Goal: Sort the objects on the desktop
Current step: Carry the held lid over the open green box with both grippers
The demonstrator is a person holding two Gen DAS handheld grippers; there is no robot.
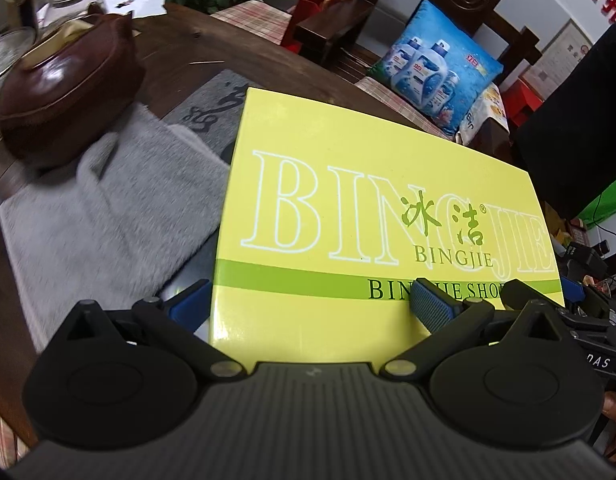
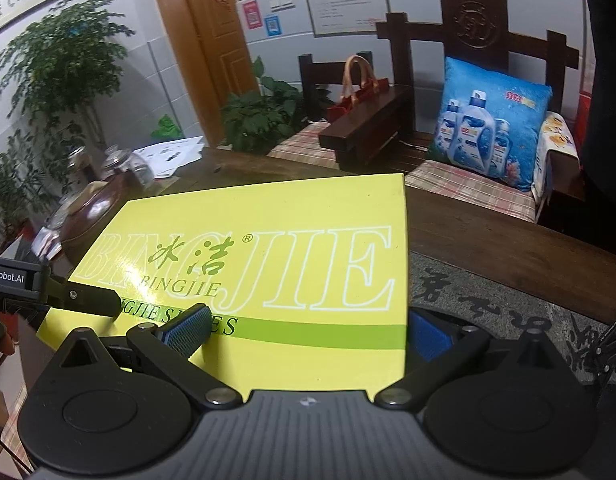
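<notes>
While sorting is under way:
Box: yellow shoebox lid (image 1: 372, 208) held above the worktop (image 2: 508, 232).
Left claw (image 1: 312, 300): grasping its near left edge.
Right claw (image 2: 308, 330): grasping its near right edge.
Progress: lid not yet placed; grey towel (image 1: 107, 216) and brown pot (image 1: 63, 92) unsorted.

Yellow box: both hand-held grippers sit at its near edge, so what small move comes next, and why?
Probably lift it level with both together. Each hand-held gripper, left and right, has one pad over the yellow box lid and one beside a corner, so the hold looks shallow; tilting could slip it.
</notes>
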